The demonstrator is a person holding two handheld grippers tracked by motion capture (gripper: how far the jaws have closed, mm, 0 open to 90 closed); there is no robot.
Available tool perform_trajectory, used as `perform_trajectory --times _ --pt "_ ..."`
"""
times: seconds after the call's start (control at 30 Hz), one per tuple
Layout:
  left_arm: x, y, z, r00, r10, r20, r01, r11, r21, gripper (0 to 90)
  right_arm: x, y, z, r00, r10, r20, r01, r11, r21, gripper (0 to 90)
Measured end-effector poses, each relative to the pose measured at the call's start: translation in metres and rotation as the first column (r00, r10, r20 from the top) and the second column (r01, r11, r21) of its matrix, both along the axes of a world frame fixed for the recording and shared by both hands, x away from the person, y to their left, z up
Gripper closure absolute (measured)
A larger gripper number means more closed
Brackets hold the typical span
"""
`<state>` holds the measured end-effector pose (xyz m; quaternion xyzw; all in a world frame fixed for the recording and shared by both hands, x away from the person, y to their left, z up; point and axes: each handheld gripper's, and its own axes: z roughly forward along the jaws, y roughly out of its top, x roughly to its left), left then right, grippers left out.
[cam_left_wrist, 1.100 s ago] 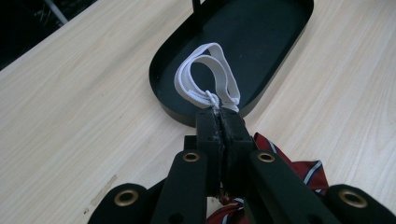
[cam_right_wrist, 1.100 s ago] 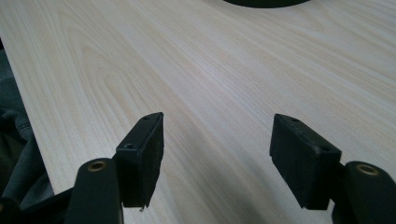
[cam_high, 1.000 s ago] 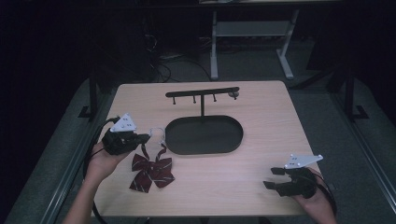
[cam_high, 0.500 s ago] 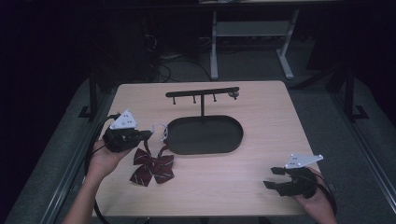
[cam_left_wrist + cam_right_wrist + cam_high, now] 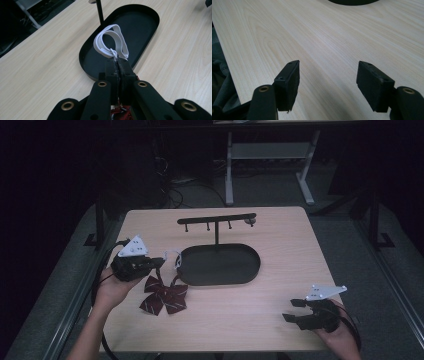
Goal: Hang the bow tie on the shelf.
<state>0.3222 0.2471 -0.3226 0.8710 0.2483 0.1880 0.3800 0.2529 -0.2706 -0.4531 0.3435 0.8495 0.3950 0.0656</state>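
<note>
A dark red bow tie (image 5: pixel 164 296) with thin pale stripes lies at the table's left front, below my left gripper (image 5: pixel 162 262). Its white elastic strap (image 5: pixel 110 42) loops out beyond the jaws of the left gripper (image 5: pixel 117 61), which is shut on the strap's gathered end. The loop hangs over the near rim of the black oval base (image 5: pixel 140 27). A bit of the red bow (image 5: pixel 120 115) peeks out under the jaws. Whether the bow rests fully on the wood I cannot tell. My right gripper (image 5: pixel 292 310) sits at the front right, open (image 5: pixel 328 80) over bare wood.
A black stand rises from the oval base (image 5: pixel 220 265) at mid-table: a thin post (image 5: pixel 100 11) carries a crossbar (image 5: pixel 216 218) with several small hooks. The wooden table's edges (image 5: pixel 310 347) are close to both hands. A metal frame (image 5: pixel 270 150) stands on the floor behind.
My left gripper has drifted slightly away from the front edge, and the bow tie has followed it a little. The right gripper has stayed where it was.
</note>
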Motion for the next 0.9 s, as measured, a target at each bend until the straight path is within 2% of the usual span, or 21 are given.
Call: perform_trajectory --times 0.9 --pt "-0.001 -0.009 0.021 0.9992 -0.016 0.036 0.016 0.9999 0.003 88.1 0.002 -0.004 -0.001 1.0000 -0.001 -0.001 0.001 1.0000 0.009 34.7"
